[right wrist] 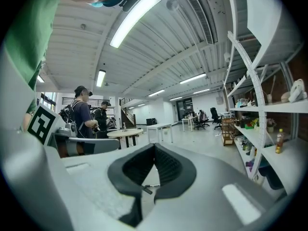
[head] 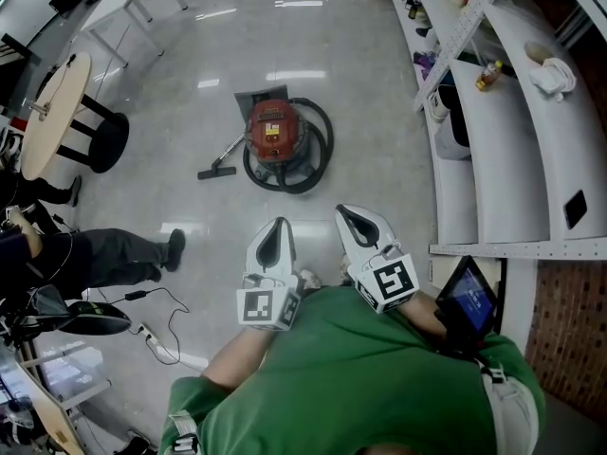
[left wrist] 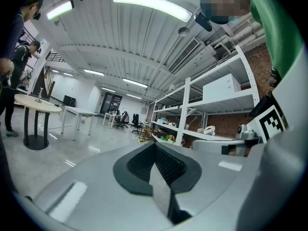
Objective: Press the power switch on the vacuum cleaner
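Note:
The vacuum cleaner (head: 274,131) is a red canister on the grey floor, ringed by its black hose (head: 321,150), with the floor nozzle (head: 216,171) lying to its left. It shows only in the head view; no switch can be made out at this distance. My left gripper (head: 277,226) and right gripper (head: 348,213) are held side by side near my chest, well short of the vacuum and pointing toward it. Both are shut with nothing between the pads (left wrist: 166,165) (right wrist: 166,166). Both gripper views look out across the room, over the vacuum.
White shelving (head: 493,150) with bottles and small items runs along the right. A round table (head: 52,112) on a black pedestal and a seated person's legs (head: 123,254) are at the left, with cables (head: 156,325) on the floor. A tablet (head: 469,297) is by my right arm.

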`<state>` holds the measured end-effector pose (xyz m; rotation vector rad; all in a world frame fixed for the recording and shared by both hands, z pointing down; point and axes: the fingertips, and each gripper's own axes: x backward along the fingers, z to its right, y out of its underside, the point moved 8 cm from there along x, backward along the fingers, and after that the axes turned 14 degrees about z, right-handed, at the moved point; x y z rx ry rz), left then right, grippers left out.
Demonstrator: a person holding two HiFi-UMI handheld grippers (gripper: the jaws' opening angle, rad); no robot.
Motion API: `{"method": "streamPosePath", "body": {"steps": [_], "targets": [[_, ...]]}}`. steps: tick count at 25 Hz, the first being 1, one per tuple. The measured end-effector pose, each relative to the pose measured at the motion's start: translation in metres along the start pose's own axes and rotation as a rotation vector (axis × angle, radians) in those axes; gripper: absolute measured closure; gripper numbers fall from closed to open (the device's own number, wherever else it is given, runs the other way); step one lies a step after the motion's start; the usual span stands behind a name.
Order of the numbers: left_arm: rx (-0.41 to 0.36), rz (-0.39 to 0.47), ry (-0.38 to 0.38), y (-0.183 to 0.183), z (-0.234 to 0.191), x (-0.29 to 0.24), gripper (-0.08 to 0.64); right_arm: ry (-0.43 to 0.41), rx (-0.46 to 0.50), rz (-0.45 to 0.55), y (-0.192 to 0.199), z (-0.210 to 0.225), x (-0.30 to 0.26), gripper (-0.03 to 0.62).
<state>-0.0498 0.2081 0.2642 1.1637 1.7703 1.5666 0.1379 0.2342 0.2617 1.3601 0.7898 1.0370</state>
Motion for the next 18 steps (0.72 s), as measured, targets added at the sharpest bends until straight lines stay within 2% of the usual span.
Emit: {"method": "streamPosePath", "body": {"steps": [9,18], "targets": [[0.002,0.000,-0.004,-0.0015,-0.0015,0.0019,0.554,-0.008,-0.001,-0.003,0.0001,-0.0023,-0.0020,0.590],[0.015,-0.022,-0.047,-0.0034,-0.0040,0.0024,0.554,-0.013,0.000,-0.003,-0.0006,-0.0040,-0.0040,0.589]]}}
